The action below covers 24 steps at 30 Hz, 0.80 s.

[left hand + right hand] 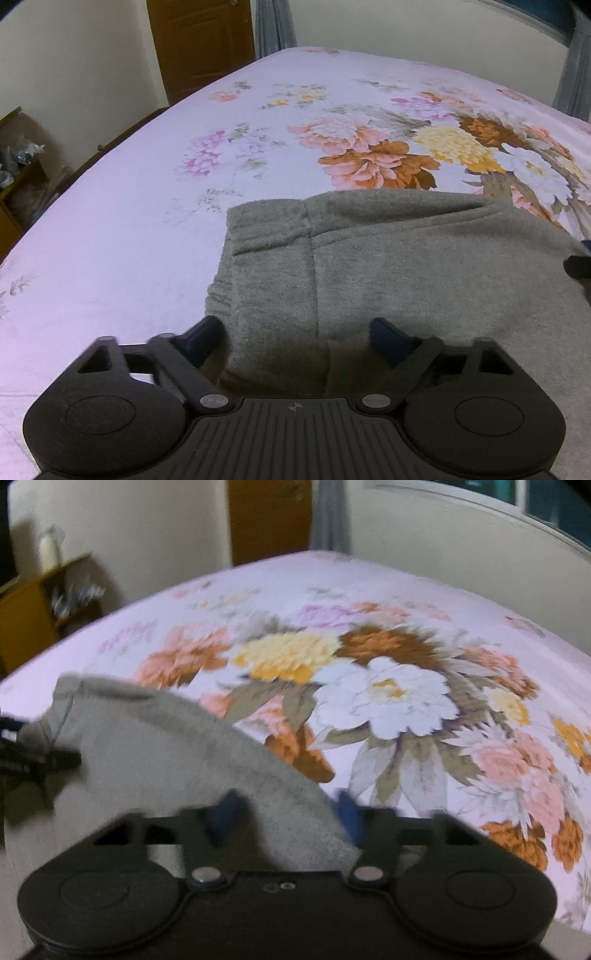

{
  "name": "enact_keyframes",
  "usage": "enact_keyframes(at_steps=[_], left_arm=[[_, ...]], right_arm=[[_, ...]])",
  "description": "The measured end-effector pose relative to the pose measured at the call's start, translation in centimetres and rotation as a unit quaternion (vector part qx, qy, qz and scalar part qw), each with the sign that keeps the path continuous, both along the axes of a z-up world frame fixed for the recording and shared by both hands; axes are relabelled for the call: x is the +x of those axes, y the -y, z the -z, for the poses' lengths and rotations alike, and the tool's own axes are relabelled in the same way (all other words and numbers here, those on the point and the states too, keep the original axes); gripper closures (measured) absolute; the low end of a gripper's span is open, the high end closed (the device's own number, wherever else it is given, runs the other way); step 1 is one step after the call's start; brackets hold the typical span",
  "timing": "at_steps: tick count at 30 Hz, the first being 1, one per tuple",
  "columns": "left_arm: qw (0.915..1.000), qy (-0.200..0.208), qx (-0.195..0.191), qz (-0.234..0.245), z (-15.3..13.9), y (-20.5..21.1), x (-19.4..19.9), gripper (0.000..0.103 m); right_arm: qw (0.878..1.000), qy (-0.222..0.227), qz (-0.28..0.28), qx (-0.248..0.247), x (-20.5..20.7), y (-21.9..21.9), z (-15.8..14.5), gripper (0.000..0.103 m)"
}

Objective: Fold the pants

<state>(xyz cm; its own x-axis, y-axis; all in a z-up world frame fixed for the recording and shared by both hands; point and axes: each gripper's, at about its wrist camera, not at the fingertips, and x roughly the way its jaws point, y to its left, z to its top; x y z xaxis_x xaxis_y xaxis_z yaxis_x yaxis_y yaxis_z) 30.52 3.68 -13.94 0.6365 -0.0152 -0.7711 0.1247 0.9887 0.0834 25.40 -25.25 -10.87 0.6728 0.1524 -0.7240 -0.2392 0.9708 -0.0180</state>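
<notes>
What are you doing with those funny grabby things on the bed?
A person is folding grey pants on a bed with a flowery sheet, holding a gripper in each hand. The left gripper and the right gripper each have their fingers open around the near edge of the cloth. The pants lie bunched and partly folded. The right view is blurry, so that gripper seems to be moving.

— Where do the pants (388, 266) lie?
— On the bed (129, 240), lower centre of my left view, running off to the right. My left tongs (295, 332) straddle their near edge.
— And the right view?
— Pants lower left; my right tongs (288, 812) straddle their right edge. A door (201, 44) stands behind the bed, upper left.
</notes>
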Motion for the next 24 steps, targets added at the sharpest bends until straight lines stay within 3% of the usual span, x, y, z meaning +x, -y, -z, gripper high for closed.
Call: enact_keyframes(at_steps=[4, 7, 16, 20, 24], left_arm=[[1.0000, 0.005, 0.008, -0.004, -0.7, 0.3, -0.6, 0.051], [0.9998, 0.007, 0.002, -0.016, -1.2, -0.2, -1.3, 0.060], [0.9989, 0.028, -0.037, -0.007, -5.1, -1.8, -7.3, 0.063], [0.9981, 0.027, -0.055, 0.000, -6.5, -3.3, -11.5, 0.063], [0.9975, 0.009, -0.070, -0.007, -6.6, -5.4, -15.8, 0.062]], right_arm=[[1.000, 0.000, -0.022, 0.001, -1.0, 0.1, -0.8, 0.096], [0.999, 0.033, -0.030, -0.008, -3.1, -0.6, -2.3, 0.098], [0.990, 0.113, -0.079, -0.022, -16.9, -4.9, -7.5, 0.098], [0.991, 0.104, -0.083, 0.006, -24.1, -6.8, -7.1, 0.098], [0.996, 0.065, -0.057, 0.035, -28.4, -8.0, -4.4, 0.098]])
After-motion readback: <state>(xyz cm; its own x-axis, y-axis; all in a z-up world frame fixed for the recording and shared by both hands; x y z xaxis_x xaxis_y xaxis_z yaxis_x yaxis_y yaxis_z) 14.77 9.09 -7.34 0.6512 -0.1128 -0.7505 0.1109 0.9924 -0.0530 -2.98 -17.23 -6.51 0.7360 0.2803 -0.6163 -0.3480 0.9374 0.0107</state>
